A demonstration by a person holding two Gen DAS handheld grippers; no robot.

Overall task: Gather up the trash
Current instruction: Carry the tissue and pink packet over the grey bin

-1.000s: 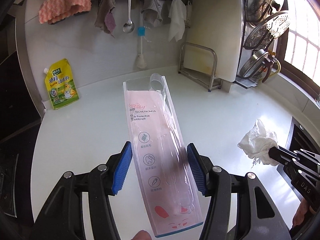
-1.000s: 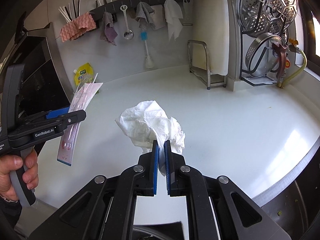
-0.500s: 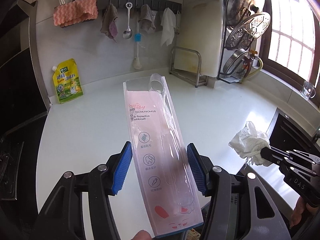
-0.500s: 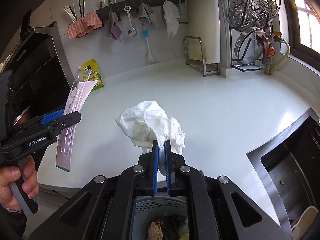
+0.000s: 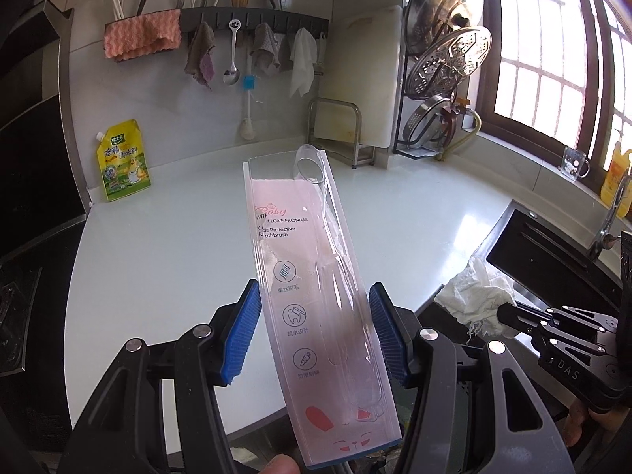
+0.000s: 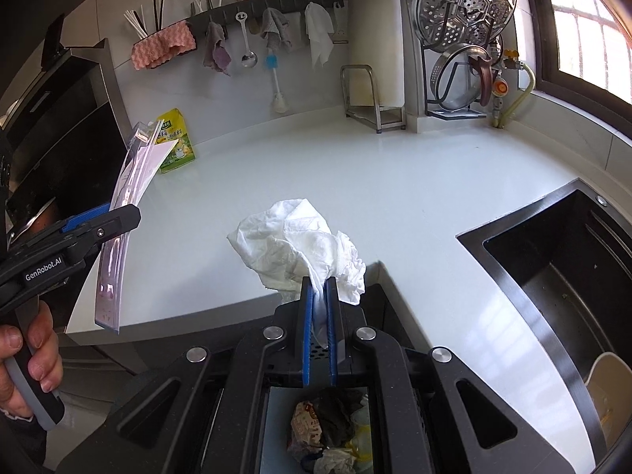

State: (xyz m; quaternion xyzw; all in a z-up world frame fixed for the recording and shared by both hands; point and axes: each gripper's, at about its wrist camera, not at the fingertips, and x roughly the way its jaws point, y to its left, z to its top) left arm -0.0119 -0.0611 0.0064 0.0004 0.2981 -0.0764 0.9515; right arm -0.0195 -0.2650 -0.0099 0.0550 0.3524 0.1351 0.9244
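- Your left gripper (image 5: 316,331) is spread wide enough to clamp the toothbrush package (image 5: 318,300) by its two long edges, one blue pad on each side. In the right wrist view the same gripper (image 6: 103,217) sits off the bench's left edge with the package (image 6: 126,213) standing up out of it.
- The package is a clear blister on a pink card; it points away from you, tilted up, held in the air above the front edge of the bench (image 5: 166,245).
- At the back left corner of the bench a yellow pouch (image 5: 123,160) leans on the wall, beside the black stove hood (image 6: 59,126).
- Your right gripper (image 6: 320,292) is nearly closed, its pads pinching the lower fold of the crumpled tissue (image 6: 300,245). From the left wrist view that gripper (image 5: 503,312) and the tissue (image 5: 480,296) are off the bench's front right corner.
- The tissue hangs clear of the bench, over the trash bin (image 6: 379,300), where wrappers and paper (image 6: 328,430) already lie.
- To the right, the dark sink (image 6: 561,276) is cut into the bench; a pale bowl (image 6: 608,387) lies in its near corner.
- Behind, at the back right, a pot-lid rack (image 6: 462,43) stands against the wall.
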